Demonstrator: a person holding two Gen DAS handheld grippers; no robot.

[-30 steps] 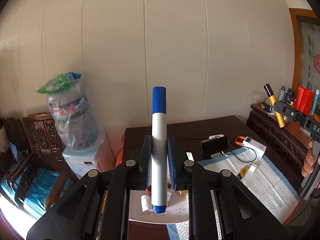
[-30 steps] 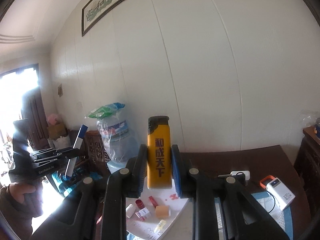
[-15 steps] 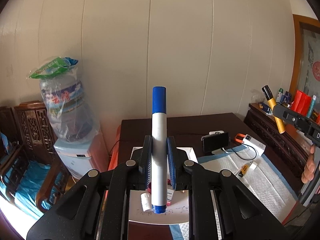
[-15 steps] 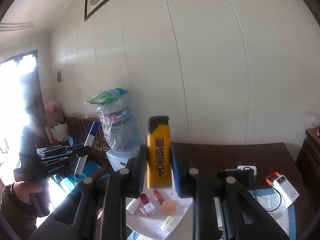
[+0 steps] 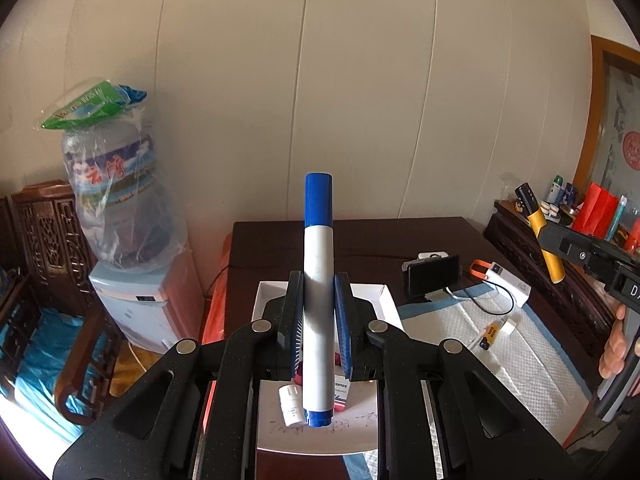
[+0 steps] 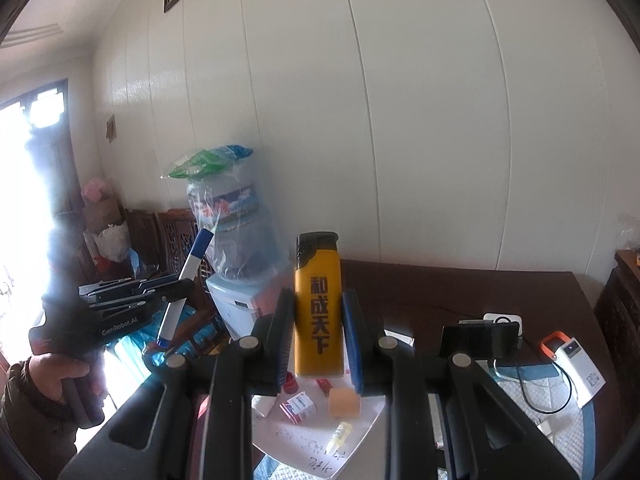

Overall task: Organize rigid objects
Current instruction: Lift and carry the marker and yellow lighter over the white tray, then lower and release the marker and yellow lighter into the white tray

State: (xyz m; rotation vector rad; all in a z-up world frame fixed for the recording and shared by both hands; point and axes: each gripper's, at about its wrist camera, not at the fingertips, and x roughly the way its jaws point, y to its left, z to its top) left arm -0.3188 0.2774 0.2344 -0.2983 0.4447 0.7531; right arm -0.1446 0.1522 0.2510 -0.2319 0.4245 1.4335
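Currently we hold one item per gripper, both above the white tray (image 5: 385,297).
Left gripper (image 5: 318,322) jaws clamped on the blue-capped marker (image 5: 318,312), upright, cap at 12 o'clock. Right gripper (image 6: 318,330) jaws clamped on the yellow lighter (image 6: 318,312), upright, black head at 12. Tray on the dark table (image 5: 380,236) holds a small white bottle (image 5: 291,404), a red-white box (image 6: 298,404) and an orange cube (image 6: 344,402); power bank (image 6: 576,364) at 3 o'clock.
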